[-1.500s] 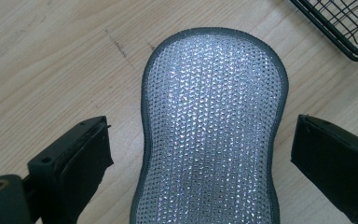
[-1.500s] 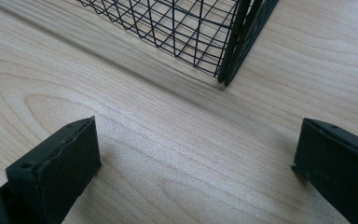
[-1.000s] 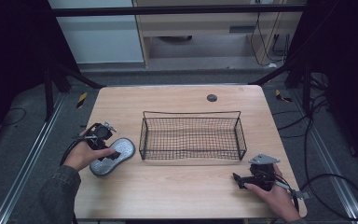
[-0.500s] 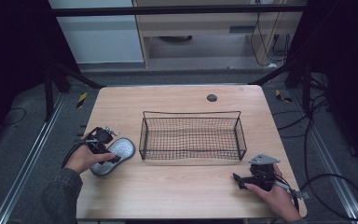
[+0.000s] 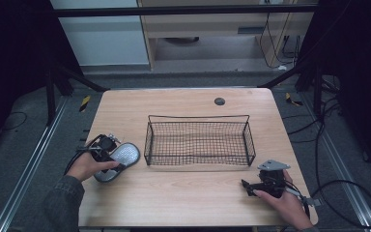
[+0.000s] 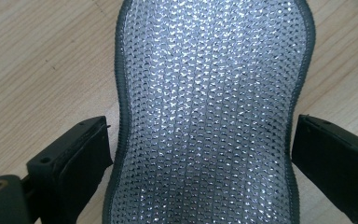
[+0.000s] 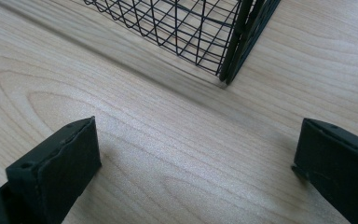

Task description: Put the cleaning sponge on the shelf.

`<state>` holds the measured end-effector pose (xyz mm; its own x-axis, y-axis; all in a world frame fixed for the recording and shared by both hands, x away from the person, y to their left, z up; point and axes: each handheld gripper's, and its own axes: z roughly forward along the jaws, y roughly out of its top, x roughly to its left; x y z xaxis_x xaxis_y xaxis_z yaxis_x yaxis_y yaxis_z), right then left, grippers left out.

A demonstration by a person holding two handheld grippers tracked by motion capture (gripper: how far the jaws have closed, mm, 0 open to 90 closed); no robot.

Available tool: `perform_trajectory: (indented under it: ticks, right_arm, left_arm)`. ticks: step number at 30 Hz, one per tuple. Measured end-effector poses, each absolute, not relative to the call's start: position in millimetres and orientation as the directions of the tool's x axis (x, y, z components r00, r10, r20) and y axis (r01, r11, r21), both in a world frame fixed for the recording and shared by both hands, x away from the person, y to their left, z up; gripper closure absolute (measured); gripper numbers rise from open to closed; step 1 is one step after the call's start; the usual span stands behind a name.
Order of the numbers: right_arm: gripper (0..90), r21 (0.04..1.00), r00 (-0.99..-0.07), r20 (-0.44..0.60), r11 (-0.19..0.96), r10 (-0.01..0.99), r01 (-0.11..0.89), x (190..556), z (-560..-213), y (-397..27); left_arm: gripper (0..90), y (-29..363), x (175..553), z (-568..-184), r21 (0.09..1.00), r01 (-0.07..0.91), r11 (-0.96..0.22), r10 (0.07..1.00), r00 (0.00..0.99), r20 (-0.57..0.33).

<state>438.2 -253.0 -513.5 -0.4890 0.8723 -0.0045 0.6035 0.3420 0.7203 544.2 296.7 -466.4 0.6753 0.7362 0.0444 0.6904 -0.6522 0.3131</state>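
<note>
A silver mesh scrub sponge [image 5: 124, 155] with a dark rim lies flat on the wooden table [image 5: 183, 198], left of a black wire basket [image 5: 198, 117]. My left gripper [image 5: 115, 162] reaches down over it. In the left gripper view the sponge [image 6: 205, 93] lies between the two black jaws, which are open: a thin strip of wood shows beside the left one, and the right one sits at the sponge's edge. My right gripper [image 5: 244, 185] rests low over the table's front right, open, with bare wood between its fingers [image 7: 56, 163]. The basket's near corner [image 7: 233, 42] stands just ahead of it.
The basket holds nothing and sits mid-table. A small black round cap [image 5: 219, 101] lies near the far edge. Cables trail from both grippers off the table's sides. Bare wood runs along the front between the two hands.
My left hand has shifted slightly right and down onto the sponge, so the jaws now straddle it. The sponge, the basket and my right gripper have stayed where they were.
</note>
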Motion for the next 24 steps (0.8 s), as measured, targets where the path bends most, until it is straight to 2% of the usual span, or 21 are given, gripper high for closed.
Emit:
perform_trajectory:
  ticks: [14,24]
  right_arm:
    - [0.4,0.72,-0.495,-0.008,0.348,0.869,0.6,437.8,-513.5,-253.3]
    - [0.4,0.721,-0.494,-0.009,0.348,0.869,0.599,437.7,-513.7,-253.3]
  left_arm:
    - [0.6,294.8,548.8,-478.8,0.292,0.699,-0.653,0.735,0.677,0.023]
    - [2.6,295.8,549.0,-478.6,0.302,0.703,-0.644,0.74,0.673,0.011]
